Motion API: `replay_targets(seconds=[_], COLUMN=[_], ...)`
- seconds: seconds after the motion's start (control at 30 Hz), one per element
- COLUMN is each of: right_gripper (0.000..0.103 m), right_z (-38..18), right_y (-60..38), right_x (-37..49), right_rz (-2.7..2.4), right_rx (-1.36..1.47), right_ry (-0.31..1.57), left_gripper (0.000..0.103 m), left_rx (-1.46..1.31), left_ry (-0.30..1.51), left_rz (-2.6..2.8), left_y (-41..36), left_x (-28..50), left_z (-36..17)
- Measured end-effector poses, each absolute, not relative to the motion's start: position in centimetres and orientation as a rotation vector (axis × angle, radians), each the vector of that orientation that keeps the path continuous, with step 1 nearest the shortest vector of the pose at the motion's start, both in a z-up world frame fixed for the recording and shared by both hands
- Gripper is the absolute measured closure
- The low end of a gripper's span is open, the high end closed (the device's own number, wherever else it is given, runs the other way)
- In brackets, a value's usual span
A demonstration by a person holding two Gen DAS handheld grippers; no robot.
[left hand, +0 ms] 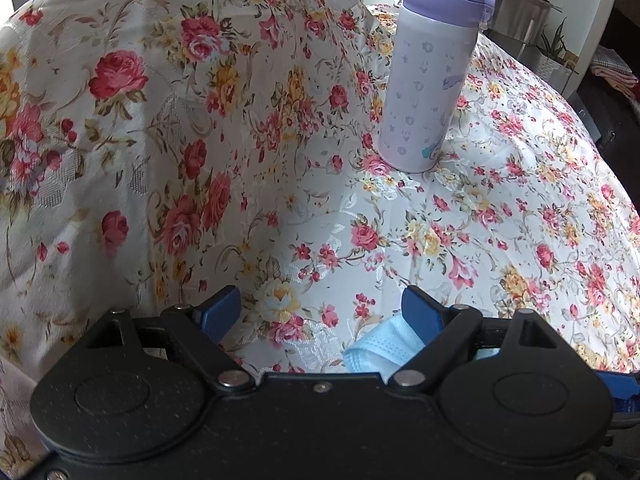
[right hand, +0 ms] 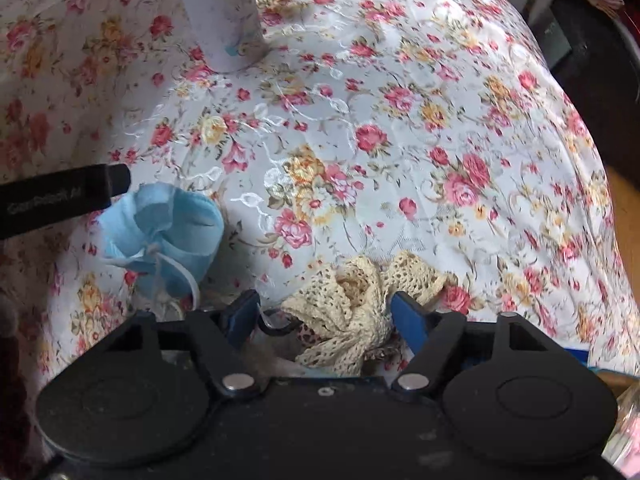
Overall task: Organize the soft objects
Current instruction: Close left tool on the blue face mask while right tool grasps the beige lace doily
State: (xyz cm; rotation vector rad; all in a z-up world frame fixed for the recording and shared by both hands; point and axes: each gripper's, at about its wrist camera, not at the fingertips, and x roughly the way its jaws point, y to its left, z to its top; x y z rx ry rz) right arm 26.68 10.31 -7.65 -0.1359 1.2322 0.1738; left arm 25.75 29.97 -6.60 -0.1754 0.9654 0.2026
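Lace in reach, mask still loose

Lace trim (right hand: pixel 360 312), cream and bunched into a loose rosette, lies at the bottom centre of the right wrist view, between the blue fingers (right hand: pixel 408 320) of the right gripper (right hand: pixel 326 312). The right-hand finger looks to be touching the lace, while the left-hand one stands just beside it with a small gap, so the jaws read as partly apart around the bundle and not yet clamped on it. No other frame confirms a lift; the lace appears to rest on the flowered cloth (right hand: pixel 400 120) that covers the bench.

A crumpled blue face mask (right hand: pixel 160 232) sits at the lower left of the same view, near the lace but apart from it, its white ear loops trailing below. In the left wrist view that mask (left hand: pixel 380 348) shows at the bottom, right of centre, partly behind the right-hand finger of the left gripper (left hand: pixel 324 312). That gripper's jaws stand wide apart with only cloth between them; it holds nothing.

A lilac bottle (left hand: pixel 428 80) stands upright on the cloth at the upper right of the left view.

Judging by this, the sorting is at an early stage: both soft things lie loose, no container or gathering spot is visible, and the lace seems the piece in hand. The mask remains to be picked up.
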Motion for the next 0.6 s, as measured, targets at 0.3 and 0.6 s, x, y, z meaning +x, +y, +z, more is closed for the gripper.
replay_targets(seconds=[0.3,0.6], right_gripper=[0.04,0.04], right_z=[-6.7,-7.0], right_y=[8.2,7.7], right_x=[27.5,30.5], right_rz=[0.153,0.131], right_rx=[0.01,0.169], right_ry=[1.193,1.172], left_gripper=[0.019,0.019], left_rx=[-0.185,-0.214], left_ry=[0.963,0.959], left_rz=[0.198,0.166], left_y=[29.9,30.1], left_x=[25.5,25.4], left_z=[-6.5,-6.3])
